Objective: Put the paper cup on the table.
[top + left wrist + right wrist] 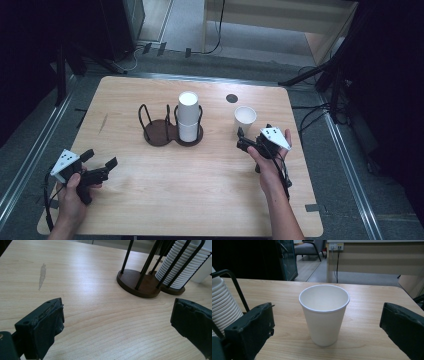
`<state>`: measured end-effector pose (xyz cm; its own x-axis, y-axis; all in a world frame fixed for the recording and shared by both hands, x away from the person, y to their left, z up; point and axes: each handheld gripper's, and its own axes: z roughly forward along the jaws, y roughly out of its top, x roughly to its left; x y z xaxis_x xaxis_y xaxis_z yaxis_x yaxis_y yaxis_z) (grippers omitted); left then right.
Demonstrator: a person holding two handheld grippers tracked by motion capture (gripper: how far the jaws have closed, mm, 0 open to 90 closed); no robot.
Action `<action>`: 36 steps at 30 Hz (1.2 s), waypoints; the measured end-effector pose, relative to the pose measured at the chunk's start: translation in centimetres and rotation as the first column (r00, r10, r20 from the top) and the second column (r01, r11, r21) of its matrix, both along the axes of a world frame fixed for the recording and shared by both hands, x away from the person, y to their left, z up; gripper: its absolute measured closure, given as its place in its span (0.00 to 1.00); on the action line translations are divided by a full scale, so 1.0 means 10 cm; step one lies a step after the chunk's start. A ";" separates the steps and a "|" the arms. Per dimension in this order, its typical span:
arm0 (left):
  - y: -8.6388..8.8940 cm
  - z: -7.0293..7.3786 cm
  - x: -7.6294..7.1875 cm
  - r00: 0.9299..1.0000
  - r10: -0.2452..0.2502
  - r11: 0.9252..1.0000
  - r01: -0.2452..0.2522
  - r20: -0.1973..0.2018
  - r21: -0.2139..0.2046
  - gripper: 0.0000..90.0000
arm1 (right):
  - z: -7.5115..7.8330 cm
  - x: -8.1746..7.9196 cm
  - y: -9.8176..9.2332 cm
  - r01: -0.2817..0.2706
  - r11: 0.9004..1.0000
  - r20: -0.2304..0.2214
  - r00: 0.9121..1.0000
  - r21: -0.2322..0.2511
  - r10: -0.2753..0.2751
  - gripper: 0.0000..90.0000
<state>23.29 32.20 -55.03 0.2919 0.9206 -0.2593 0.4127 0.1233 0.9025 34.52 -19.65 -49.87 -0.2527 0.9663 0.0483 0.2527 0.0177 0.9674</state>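
A single white paper cup [245,119] stands upright and open-mouthed on the right half of the wooden bench [150,200], a little to the right of the cup holder and near the bench's far edge. The right gripper [242,141] sits just on the near side of that cup, held in the person's right hand [270,162]; in the right gripper view the cup [324,313] stands between the two black jaws, which are spread wide with clear space on each side, so nothing is clamped and neither jaw touches the cup wall. Left of the cup, a dark brown two-place cup holder [167,131] with black wire uprights stands near the middle of the bench; its right place carries a tall stack of white cups [188,116], nested mouth-down, while its left place shows bare base. The left gripper [102,169] hovers low over the near left part of the bench, held in the left hand [72,192], well apart from the holder and from the single cup; its jaws are also parted, and the left gripper view shows bare wood between them with the holder [140,283] and the ribbed stack [181,267] further off at the far right. A small dark round spot [231,98] lies on the bench top beyond the cup.
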 end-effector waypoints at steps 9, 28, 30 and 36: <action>0.00 0.00 0.00 1.000 0.003 1.000 -0.003 0.003 -0.005 0.00 | 0.03 -0.19 -0.15 0.016 1.000 0.020 1.000 -0.003 -0.016 0.00; 0.00 0.00 -0.01 1.000 0.004 1.000 -0.004 0.004 -0.003 0.00 | 0.01 -0.52 -0.53 0.080 0.997 0.024 0.997 -0.013 -0.079 0.00; 0.00 0.00 -0.01 1.000 0.004 1.000 -0.004 0.004 -0.003 0.00 | -0.01 -0.56 -0.58 0.089 0.996 0.019 0.996 -0.012 -0.089 0.00; 0.00 0.00 -0.01 1.000 0.002 1.000 -0.002 0.004 -0.005 0.00 | -0.06 -0.65 -0.70 0.113 0.993 0.011 0.994 -0.031 -0.113 0.00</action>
